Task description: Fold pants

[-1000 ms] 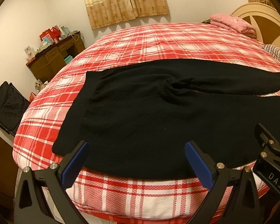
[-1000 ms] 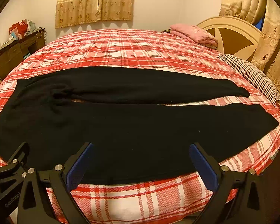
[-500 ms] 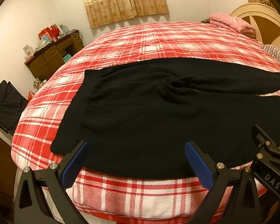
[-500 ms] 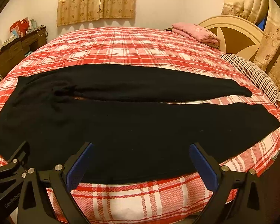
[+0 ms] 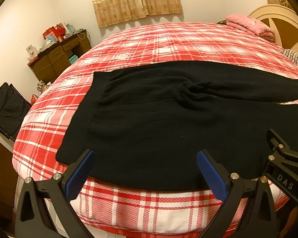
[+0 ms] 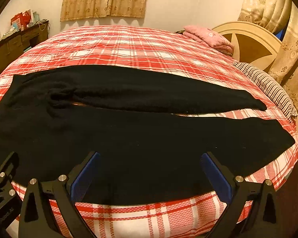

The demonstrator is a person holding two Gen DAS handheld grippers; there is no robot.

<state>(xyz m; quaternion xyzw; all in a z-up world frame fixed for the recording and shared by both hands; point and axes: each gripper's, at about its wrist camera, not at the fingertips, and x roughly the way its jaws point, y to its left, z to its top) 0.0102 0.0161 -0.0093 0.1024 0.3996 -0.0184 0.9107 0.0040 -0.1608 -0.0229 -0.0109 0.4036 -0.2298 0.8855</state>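
1. The black pants (image 5: 159,123) lie spread flat across a bed (image 5: 149,43) covered in red-and-white plaid, close to its near edge.
2. In the left wrist view the left claw (image 5: 145,164) hangs over the near hem of the waist area. Its blue pads (image 5: 80,173) are spread wide and hold nothing.
3. That view shows the waistband end at 9 o'clock and the bunched crotch folds toward 1 o'clock. The leg ends run out of frame at 3 o'clock.
4. It also takes in a black bag (image 5: 5,107) at 9 o'clock by the wall, which the other view does not show.
5. Part of the right claw's black frame, lettered "DAS", enters at 4 o'clock.
6. In the right wrist view the right claw (image 6: 149,166) hangs over the nearer leg. It too is fully spread and grips nothing.
7. Only this view shows both leg ends: the farther leg tapers toward 3 o'clock, and the nearer one ends toward 4 o'clock by the bed's corner. A thin gap of plaid shows between them.
8. A striped pillow (image 6: 268,87) and cream headboard (image 6: 248,41) sit at 2 o'clock, shown more fully here.
9. Both views catch the brown dresser (image 6: 14,45), the curtain (image 5: 135,0) and the pink folded cloth (image 6: 208,37).
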